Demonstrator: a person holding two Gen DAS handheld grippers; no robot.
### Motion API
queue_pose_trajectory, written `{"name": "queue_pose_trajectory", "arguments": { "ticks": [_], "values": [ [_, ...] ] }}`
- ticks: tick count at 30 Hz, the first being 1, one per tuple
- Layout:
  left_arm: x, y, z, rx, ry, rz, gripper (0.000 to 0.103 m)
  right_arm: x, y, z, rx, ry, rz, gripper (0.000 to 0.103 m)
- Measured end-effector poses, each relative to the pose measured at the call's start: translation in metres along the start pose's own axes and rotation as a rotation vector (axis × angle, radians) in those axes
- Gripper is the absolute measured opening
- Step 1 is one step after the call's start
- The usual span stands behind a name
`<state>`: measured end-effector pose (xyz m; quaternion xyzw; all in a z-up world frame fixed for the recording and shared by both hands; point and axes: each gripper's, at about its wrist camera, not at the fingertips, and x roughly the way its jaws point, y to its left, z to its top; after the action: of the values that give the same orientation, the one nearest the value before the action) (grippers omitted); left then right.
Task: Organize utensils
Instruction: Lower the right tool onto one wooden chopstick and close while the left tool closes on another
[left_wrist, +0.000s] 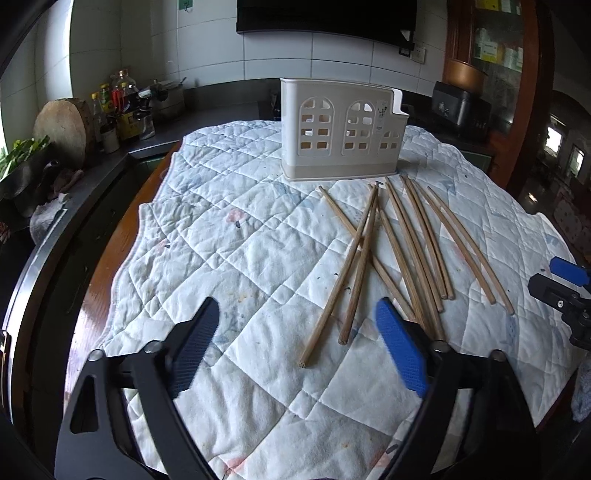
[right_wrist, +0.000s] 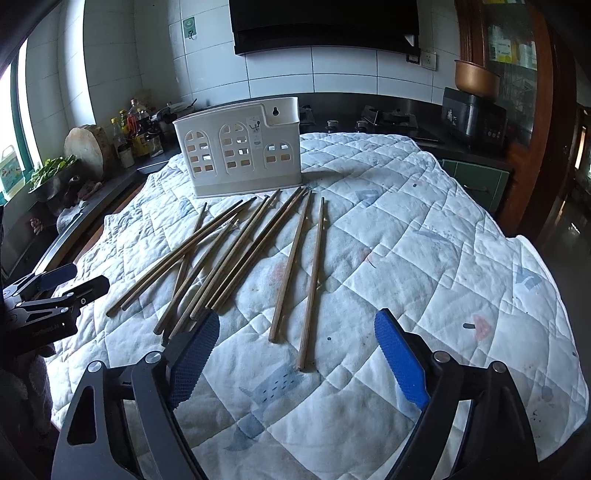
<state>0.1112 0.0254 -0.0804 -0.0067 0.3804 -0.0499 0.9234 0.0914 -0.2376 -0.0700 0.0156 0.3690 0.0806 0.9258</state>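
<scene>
Ten or so chopsticks (left_wrist: 399, 251) lay loose on the quilted cloth (left_wrist: 240, 258), just in front of the white holder (left_wrist: 341, 129) at the far side; none was in it yet, so sorting had barely begun. At left, the left gripper (left_wrist: 295, 347) stood open and empty, two sticks' near ends between its jaws. At right, the right gripper (right_wrist: 295, 350) was likewise open over another pair. Next would come closing on a stick. Their long axes ran near-to-far, fanned toward the holder.
</scene>
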Motion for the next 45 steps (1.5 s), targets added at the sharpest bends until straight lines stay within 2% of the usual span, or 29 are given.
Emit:
{"name": "queue_pose_trajectory", "arguments": {
  "ticks": [2,4,8,12,15,17,21,23,29,45],
  "values": [
    [0.005,0.002,0.000,-0.018,0.020,-0.026,0.070,0.002,-0.001,0.000,0.007,0.008,0.003,0.077],
    [0.010,0.001,-0.002,0.006,0.030,-0.027,0.064,0.005,-0.002,0.000,0.009,0.017,0.000,0.075],
    [0.015,-0.001,-0.002,0.030,0.047,-0.040,0.062,0.011,-0.005,-0.001,0.014,0.033,-0.004,0.066],
    [0.022,-0.003,0.000,0.052,0.068,-0.053,0.060,0.017,-0.007,-0.001,0.023,0.051,-0.003,0.063],
    [0.028,0.000,0.001,0.054,0.095,-0.077,0.055,0.022,-0.008,0.000,0.022,0.065,-0.003,0.059],
    [0.032,0.003,0.003,0.051,0.109,-0.094,0.047,0.025,-0.009,-0.001,0.030,0.073,0.003,0.055],
    [0.039,0.001,0.004,0.079,0.127,-0.102,0.042,0.030,-0.011,-0.001,0.036,0.087,-0.001,0.053],
    [0.043,-0.001,0.004,0.096,0.141,-0.106,0.035,0.032,-0.013,-0.001,0.040,0.093,0.002,0.049],
    [0.052,0.000,0.005,0.106,0.162,-0.125,0.023,0.039,-0.018,-0.002,0.057,0.109,-0.003,0.040],
    [0.061,-0.001,0.008,0.108,0.158,-0.130,0.021,0.065,-0.008,0.000,0.038,0.150,-0.017,0.021]
  ]
}}
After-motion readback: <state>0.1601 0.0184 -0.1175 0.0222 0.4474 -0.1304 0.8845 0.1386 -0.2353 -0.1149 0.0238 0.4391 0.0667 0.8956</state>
